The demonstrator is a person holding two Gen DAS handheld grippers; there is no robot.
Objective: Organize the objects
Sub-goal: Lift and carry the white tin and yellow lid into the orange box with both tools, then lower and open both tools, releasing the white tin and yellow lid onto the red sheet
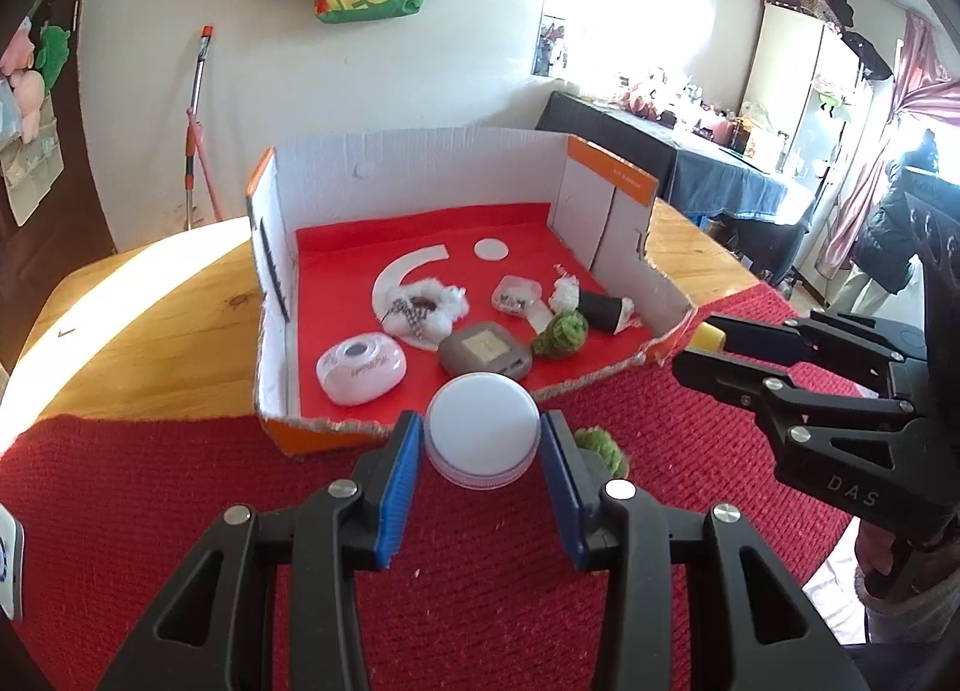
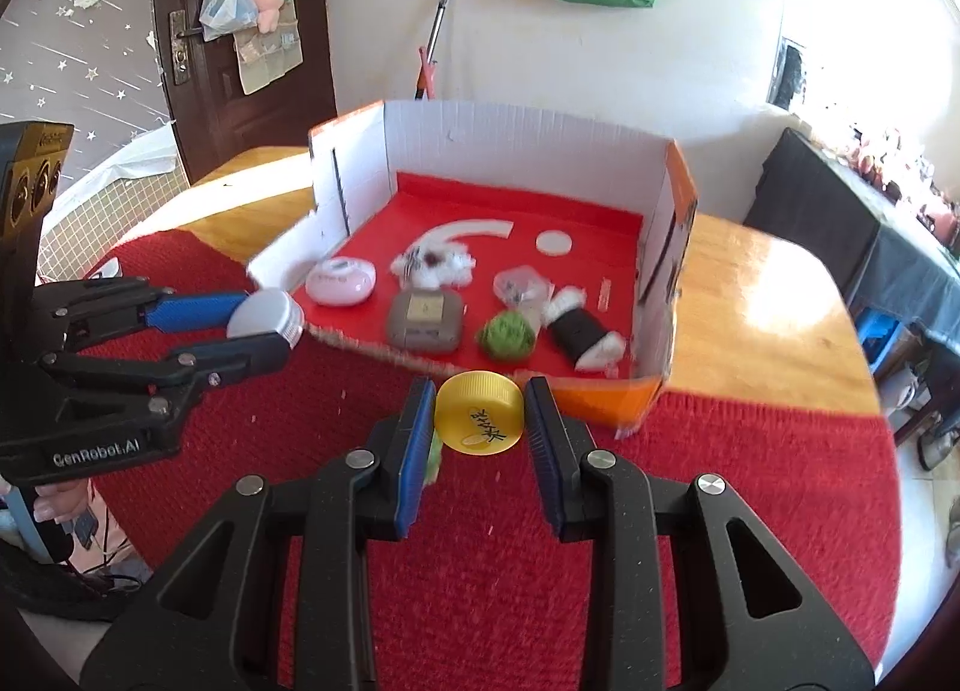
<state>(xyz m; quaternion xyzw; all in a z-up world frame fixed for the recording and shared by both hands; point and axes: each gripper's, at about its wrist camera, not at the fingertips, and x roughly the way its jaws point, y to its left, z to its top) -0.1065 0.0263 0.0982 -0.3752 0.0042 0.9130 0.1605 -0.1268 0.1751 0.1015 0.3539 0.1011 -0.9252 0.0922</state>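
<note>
Left hand-held gripper (image 1: 483, 439): clenched on a white lid (image 1: 483, 432), blue pads on its two sides, held just above the near edge of the box.
Right hand-held gripper (image 2: 480, 415): clenched on a yellow cap (image 2: 478, 412), near the box's right front corner.
Box (image 1: 420, 175): open cardboard tray with a red floor, on the far side of a red mat (image 1: 480, 589).
Inside the box: white oval case (image 1: 360, 366), grey case (image 1: 486, 351), green yarn ball (image 1: 561, 333), black roll (image 1: 600, 310), cotton tufts.
Table (image 1: 150, 295): wooden, under the mat.
</note>
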